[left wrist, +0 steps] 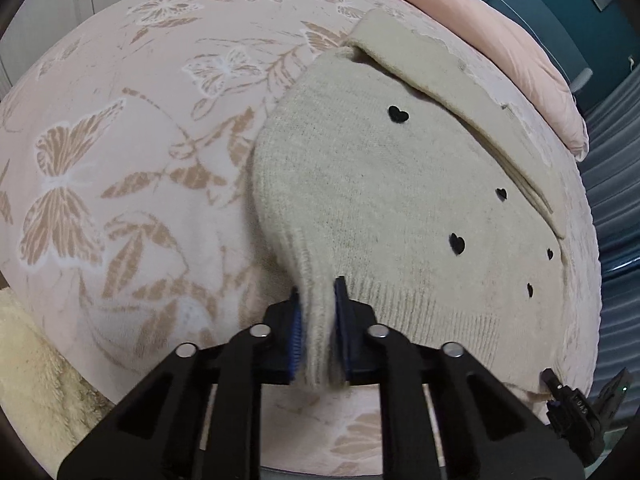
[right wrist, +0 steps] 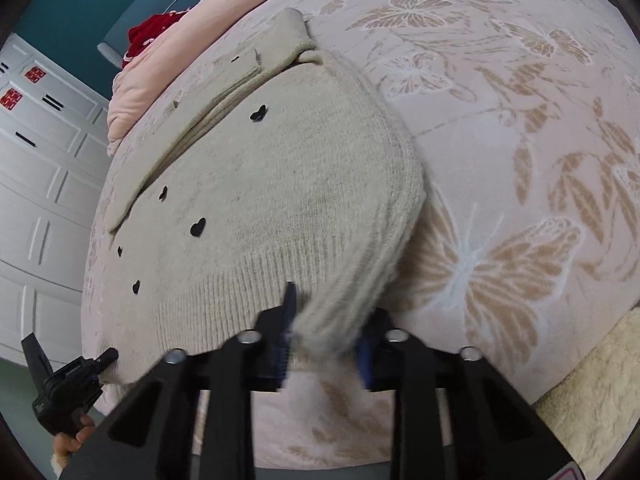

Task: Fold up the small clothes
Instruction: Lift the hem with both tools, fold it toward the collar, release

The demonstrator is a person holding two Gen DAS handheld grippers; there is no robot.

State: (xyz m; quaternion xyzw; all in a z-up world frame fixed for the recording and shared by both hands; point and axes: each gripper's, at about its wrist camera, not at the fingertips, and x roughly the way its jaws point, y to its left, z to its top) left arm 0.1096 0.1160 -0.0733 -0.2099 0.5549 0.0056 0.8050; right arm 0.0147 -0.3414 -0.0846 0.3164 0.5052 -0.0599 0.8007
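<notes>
A small beige knit sweater (left wrist: 380, 184) with black heart buttons lies on a pink butterfly-print bedspread (left wrist: 140, 128). One sleeve is folded across its far side. My left gripper (left wrist: 318, 300) is shut on the ribbed hem at the sweater's near left corner. My right gripper (right wrist: 326, 312) is shut on the hem at the near right corner of the same sweater (right wrist: 280, 184). The other gripper shows at the edge of each view, by the opposite hem corner: the right one in the left wrist view (left wrist: 568, 400), the left one in the right wrist view (right wrist: 72, 376).
A pink quilt (left wrist: 520, 40) and a red item (right wrist: 150, 36) lie at the bed's far side. A cream fluffy blanket (left wrist: 36, 380) lies at the near edge. A teal wall and grey cabinets (right wrist: 44, 168) stand beyond the bed.
</notes>
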